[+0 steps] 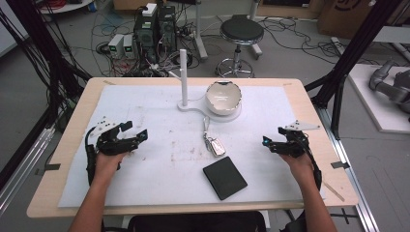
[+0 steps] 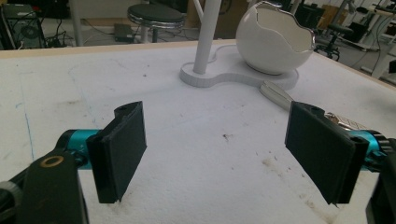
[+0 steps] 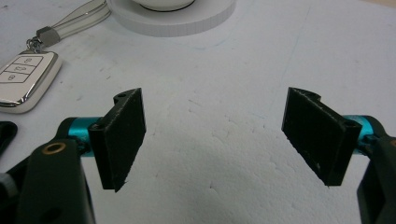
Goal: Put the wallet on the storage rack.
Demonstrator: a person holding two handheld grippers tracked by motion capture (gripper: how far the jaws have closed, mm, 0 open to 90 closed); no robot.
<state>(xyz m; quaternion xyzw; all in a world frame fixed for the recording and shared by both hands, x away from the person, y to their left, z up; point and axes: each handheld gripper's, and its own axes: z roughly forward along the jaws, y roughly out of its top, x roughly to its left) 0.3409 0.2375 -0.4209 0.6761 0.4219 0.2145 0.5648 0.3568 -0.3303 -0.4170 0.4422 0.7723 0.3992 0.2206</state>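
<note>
Left gripper [image 1: 131,131]: jaws spread wide, nothing between them, resting low over the white mat [image 1: 145,104] at the left side of the table [image 1: 309,104]. In its own view the gripper [image 2: 215,154] looks across bare mat toward the stand [image 2: 205,42] and bowl [image 2: 273,39].

Right gripper [image 1: 271,137]: jaws likewise spread, empty, at the right side of the mat. Its own view, taken from the gripper [image 3: 212,140], shows the key fob [image 3: 25,79] up and to the left, strap [image 3: 74,21] trailing toward the stand's round base.

Key fob [image 1: 216,146]: lies flat mid-mat, between the two grippers and apart from both, strap [image 1: 206,126] running up to the base under the bowl [image 1: 223,96].

Black case [image 1: 225,177]: flat, just below the fob, not touching it that I can tell.

Stand [image 1: 183,77]: upright white post with a side peg, left of the bowl.

Risks, judged: the fob is thin, smooth and flat, so jaws closing on it could skid it across the mat or pinch only the strap, leaving it to swing. A low approach from the right could nudge the case. Lifting toward the peg could knock the post or the bowl's jagged rim.
</note>
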